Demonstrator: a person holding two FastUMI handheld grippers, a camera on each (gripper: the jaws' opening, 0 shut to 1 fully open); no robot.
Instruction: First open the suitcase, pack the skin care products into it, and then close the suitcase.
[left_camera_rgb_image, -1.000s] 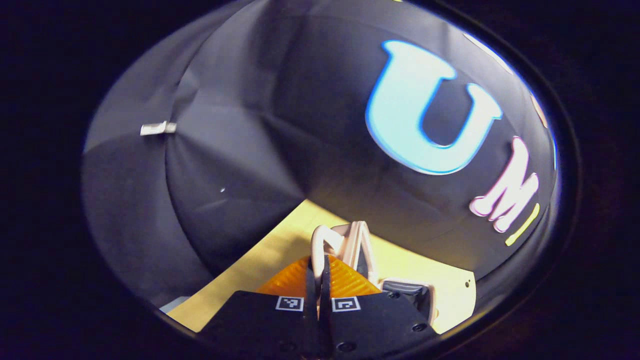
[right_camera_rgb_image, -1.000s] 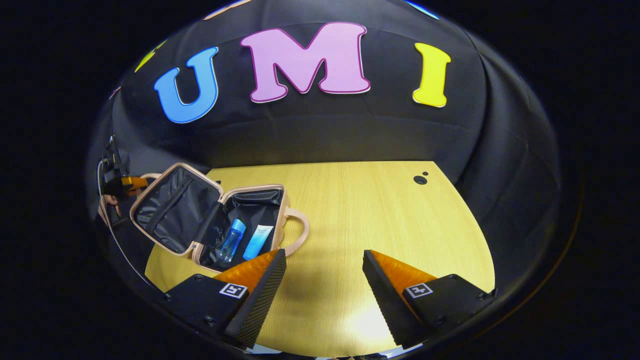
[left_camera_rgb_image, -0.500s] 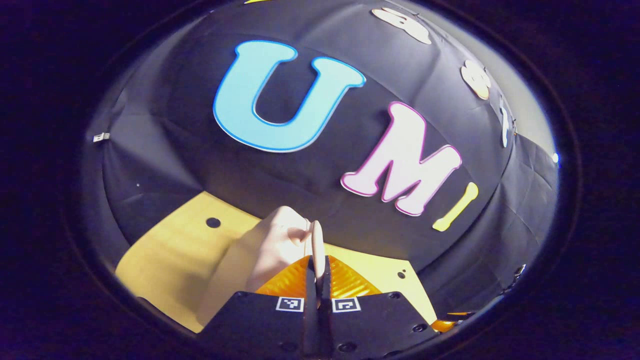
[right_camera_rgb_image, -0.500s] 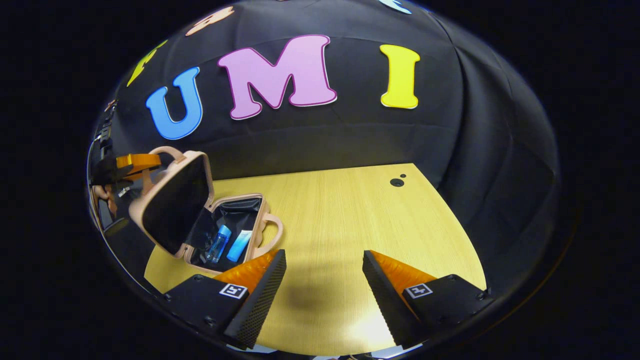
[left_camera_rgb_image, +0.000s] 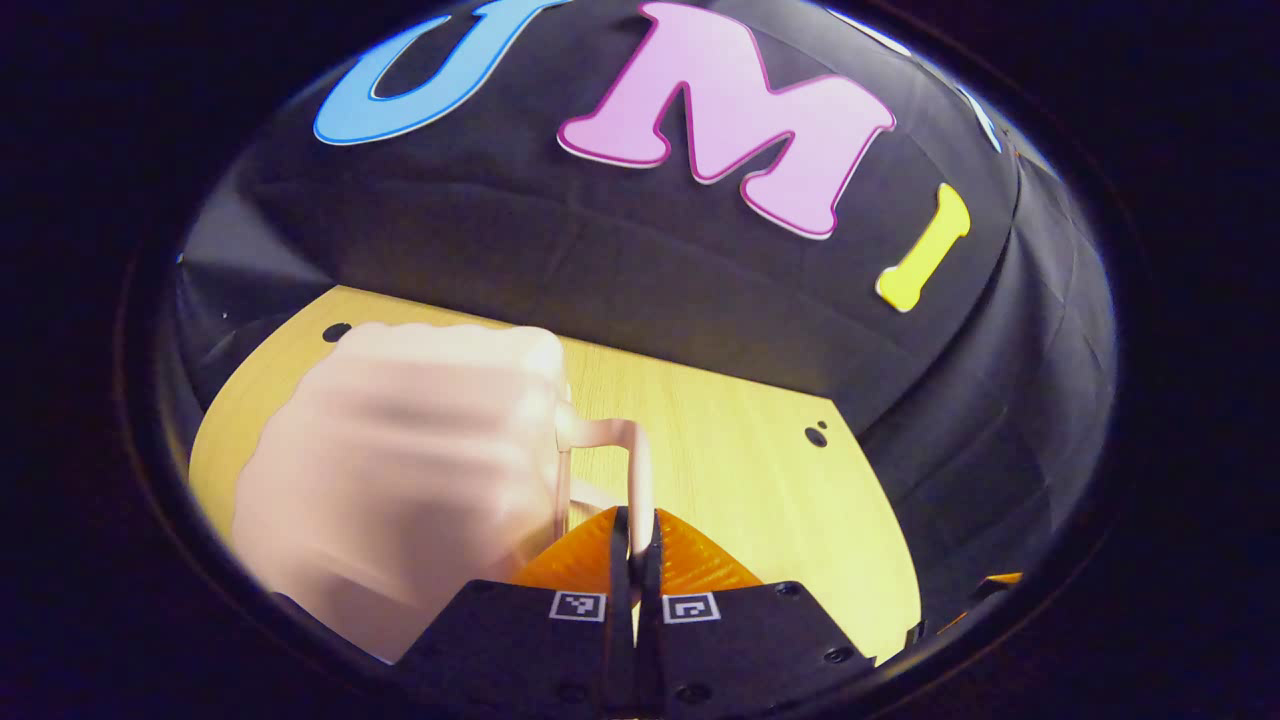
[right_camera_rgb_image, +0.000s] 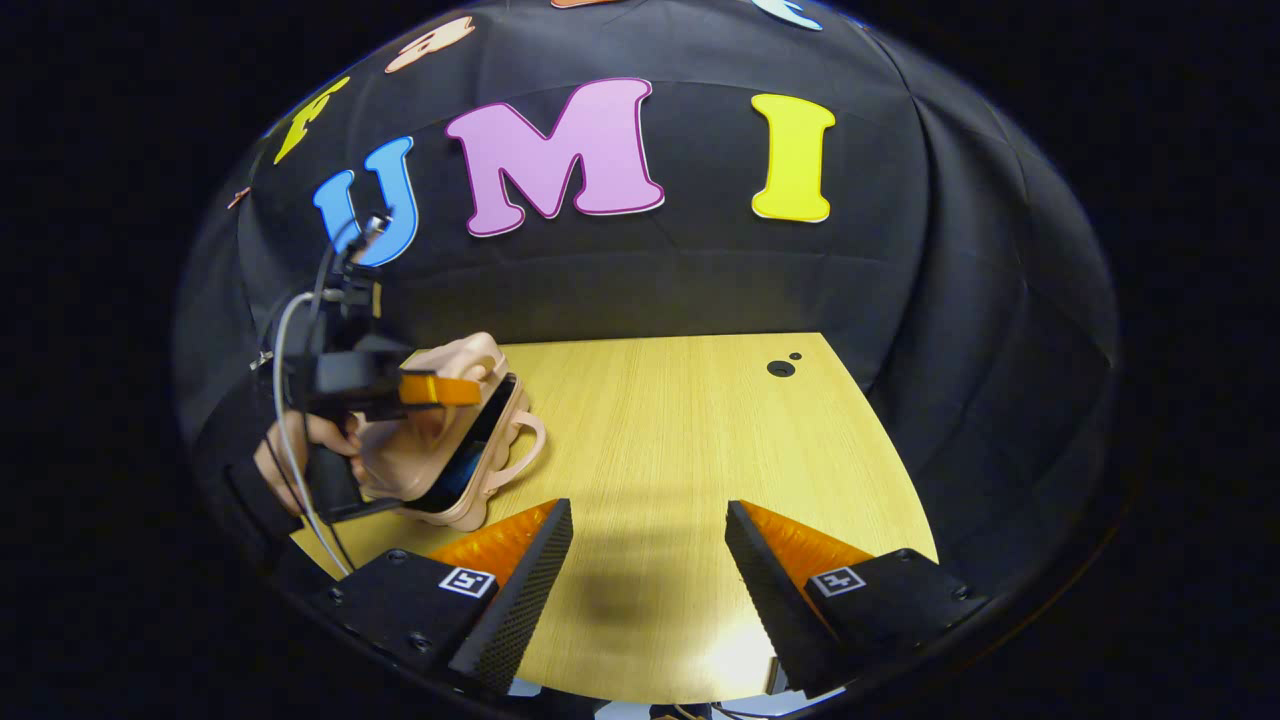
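The left gripper (right_camera_rgb_image: 440, 389) pinches the lid handle (left_camera_rgb_image: 625, 460) to swing the pink suitcase (right_camera_rgb_image: 440, 440) closed, while the right gripper (right_camera_rgb_image: 648, 560) waits spread open.

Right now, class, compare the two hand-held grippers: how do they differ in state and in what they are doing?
The left hand-held gripper is shut on the suitcase lid handle; the right hand-held gripper is open and holds nothing. The left one works at the suitcase; the right one hangs over the bare table. Both have orange fingers.
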